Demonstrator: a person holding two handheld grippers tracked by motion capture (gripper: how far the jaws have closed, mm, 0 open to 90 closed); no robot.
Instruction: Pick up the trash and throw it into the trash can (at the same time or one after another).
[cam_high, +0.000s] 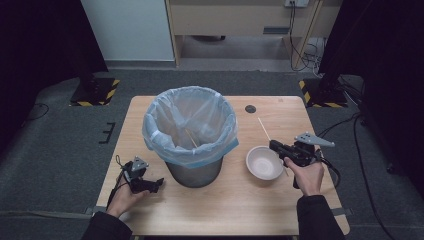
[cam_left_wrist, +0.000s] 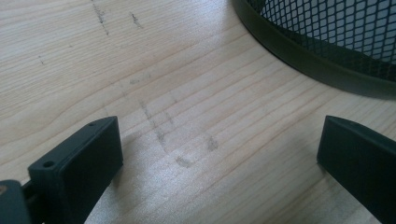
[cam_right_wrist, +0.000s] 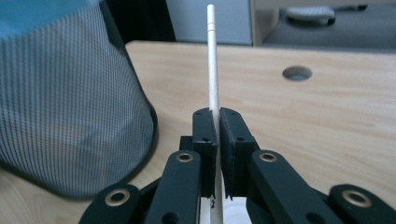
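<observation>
High view: a wooden table (cam_high: 235, 200) stands on grey carpet, with a mesh waste bin (cam_high: 192, 135), lined with a pale blue bag, at its centre. The bin takes up most of the middle, leaving bare wood along the near edge and at both sides. The left gripper (cam_high: 156, 183) lies low on the table near the near-left corner, just beside the bin's base; in the left gripper view its 2 jaws stand wide apart over bare wood, with the bin's dark bottom rim (cam_left_wrist: 317, 65) curving across the upper right. The right gripper (cam_high: 274, 145) is held at the right side, close to the table's right edge, its jaws closed on a thin pale stick (cam_right_wrist: 213, 65) that points away toward the far edge. In the right gripper view the stick rises straight from between the pads, the bin wall near at left. A white bowl (cam_high: 264, 162) sits just beside this gripper, between it and the bin. A round cable hole (cam_high: 250, 108) lies near the far edge. 1 more stick (cam_high: 191, 138) lies inside the bag.
</observation>
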